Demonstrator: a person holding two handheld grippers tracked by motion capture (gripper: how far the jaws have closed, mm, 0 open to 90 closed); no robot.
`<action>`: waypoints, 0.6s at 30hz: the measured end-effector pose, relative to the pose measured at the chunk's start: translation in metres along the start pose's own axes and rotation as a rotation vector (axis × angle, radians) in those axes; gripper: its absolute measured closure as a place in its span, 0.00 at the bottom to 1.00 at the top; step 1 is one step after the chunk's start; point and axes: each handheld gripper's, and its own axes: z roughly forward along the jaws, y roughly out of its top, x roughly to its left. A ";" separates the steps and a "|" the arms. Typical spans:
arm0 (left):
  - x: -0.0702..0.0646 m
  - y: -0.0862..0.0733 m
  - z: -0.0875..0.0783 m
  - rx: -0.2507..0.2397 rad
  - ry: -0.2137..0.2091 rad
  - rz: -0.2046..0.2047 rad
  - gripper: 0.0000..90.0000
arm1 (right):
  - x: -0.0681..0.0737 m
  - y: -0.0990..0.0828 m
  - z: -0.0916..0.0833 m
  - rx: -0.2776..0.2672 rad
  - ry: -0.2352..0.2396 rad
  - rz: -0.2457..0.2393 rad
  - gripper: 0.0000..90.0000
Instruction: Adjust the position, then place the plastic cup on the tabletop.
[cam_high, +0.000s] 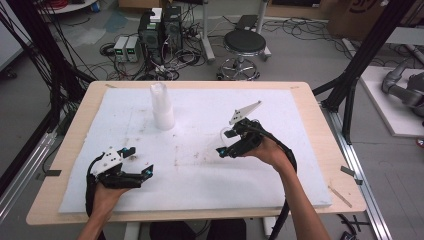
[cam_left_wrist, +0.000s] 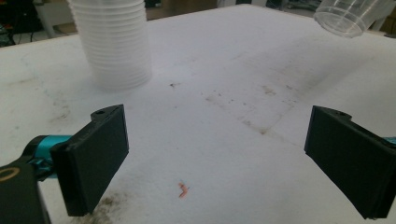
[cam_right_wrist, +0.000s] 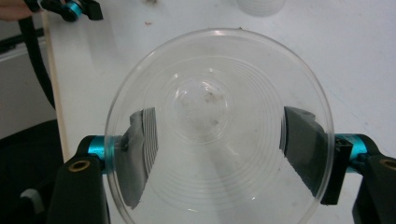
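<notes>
The right gripper (cam_right_wrist: 219, 154) pinches 1 clear plastic cup (cam_right_wrist: 219, 126) by its sides, mouth toward its camera. Judged thin, light, slick and easily crushed, it wants gentle pressure. The left gripper (cam_left_wrist: 215, 154) gapes empty; the cup stack (cam_left_wrist: 114, 42) stands ahead.

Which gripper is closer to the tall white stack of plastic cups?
Left, but only narrowly. The left gripper sits open, nearer the person than the tall white stack of plastic cups. The right gripper is off to the stack's right, clamping a clear plastic cup.
</notes>
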 end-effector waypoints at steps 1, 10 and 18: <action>0.001 -0.001 0.000 -0.005 -0.004 -0.007 0.07 | -0.001 0.001 0.000 0.005 -0.001 -0.001 0.31; 0.004 -0.001 -0.001 -0.019 -0.018 -0.021 0.07 | -0.004 0.001 -0.002 0.010 -0.006 0.012 0.32; 0.001 -0.001 -0.001 -0.013 -0.011 0.004 0.07 | -0.005 0.001 -0.002 0.030 -0.010 0.017 0.32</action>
